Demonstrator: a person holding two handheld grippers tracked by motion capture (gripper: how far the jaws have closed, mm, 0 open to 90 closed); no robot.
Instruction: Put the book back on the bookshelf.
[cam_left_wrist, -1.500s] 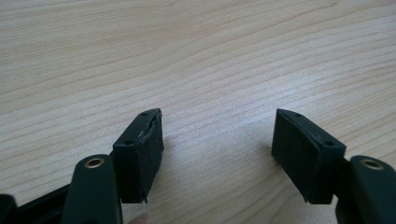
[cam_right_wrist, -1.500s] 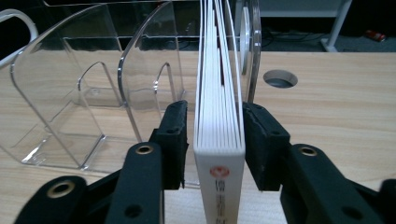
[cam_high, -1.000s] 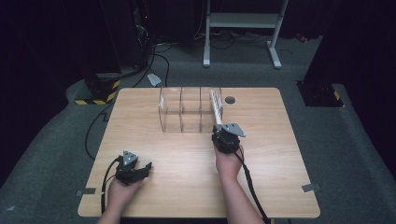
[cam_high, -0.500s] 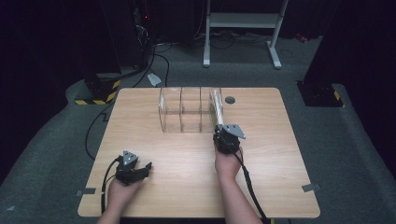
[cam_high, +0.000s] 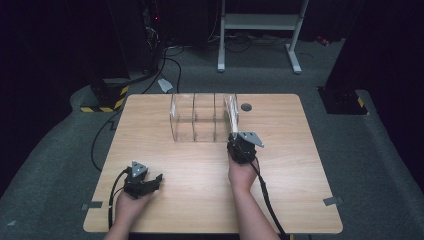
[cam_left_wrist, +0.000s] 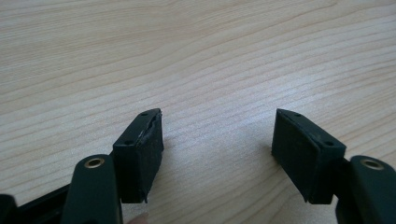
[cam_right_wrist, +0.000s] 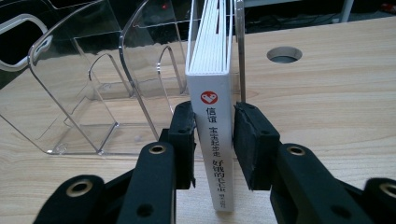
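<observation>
A white book (cam_right_wrist: 210, 56) with a red logo and dark characters on its spine stands upright in the rightmost slot of a clear acrylic rack (cam_right_wrist: 84, 93). My right gripper (cam_right_wrist: 214, 140) has one pad on each cover of the book, low on the spine. Its jaws have just been opening slightly, with the book still between them. In the high view the book (cam_high: 231, 112) sits at the rack's (cam_high: 195, 122) right end, with the right gripper (cam_high: 234, 137) just in front. My left gripper (cam_high: 157, 179) rests open near the table's front left, over bare wood (cam_left_wrist: 217, 149).
The wooden table (cam_high: 200, 200) has a round cable hole (cam_high: 246, 107) behind and right of the rack. The rack's other slots hold nothing. Cables trail from both grippers off the front edge. A metal stand (cam_high: 260, 30) and floor cables lie beyond the table.
</observation>
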